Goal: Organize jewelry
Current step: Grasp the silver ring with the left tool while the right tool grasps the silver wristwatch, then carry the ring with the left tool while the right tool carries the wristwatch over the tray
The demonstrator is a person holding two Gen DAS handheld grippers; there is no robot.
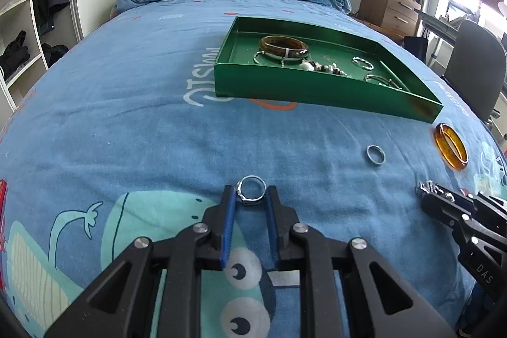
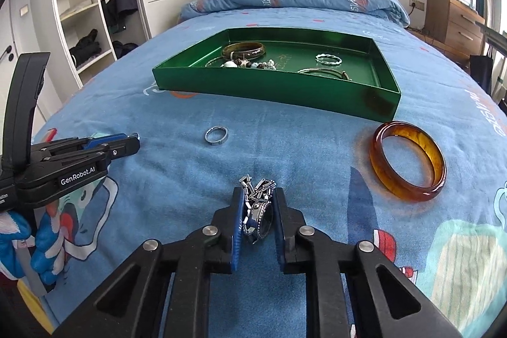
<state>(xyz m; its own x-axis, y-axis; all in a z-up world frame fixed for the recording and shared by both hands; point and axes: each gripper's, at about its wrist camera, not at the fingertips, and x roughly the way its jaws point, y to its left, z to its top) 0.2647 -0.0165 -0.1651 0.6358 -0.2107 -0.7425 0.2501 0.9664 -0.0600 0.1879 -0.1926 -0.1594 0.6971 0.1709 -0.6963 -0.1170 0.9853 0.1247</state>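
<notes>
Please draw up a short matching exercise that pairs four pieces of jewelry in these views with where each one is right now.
Things:
1. metal watch
2. amber bangle
3. brown bangle
4. silver ring with a setting

Places:
A. inside the green tray
B. between the fingers of the left hand-held gripper
C. loose on the bedspread, just in front of the tray's near right corner
D. between the fingers of the right hand-held gripper

Pairs: 1-D, 2-C, 3-A, 4-B

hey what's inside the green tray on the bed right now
Inside the green tray: a brown bangle, a twisted silver ring, a beaded piece and thin bangles. Its near wall hides the floor's front strip.
</notes>
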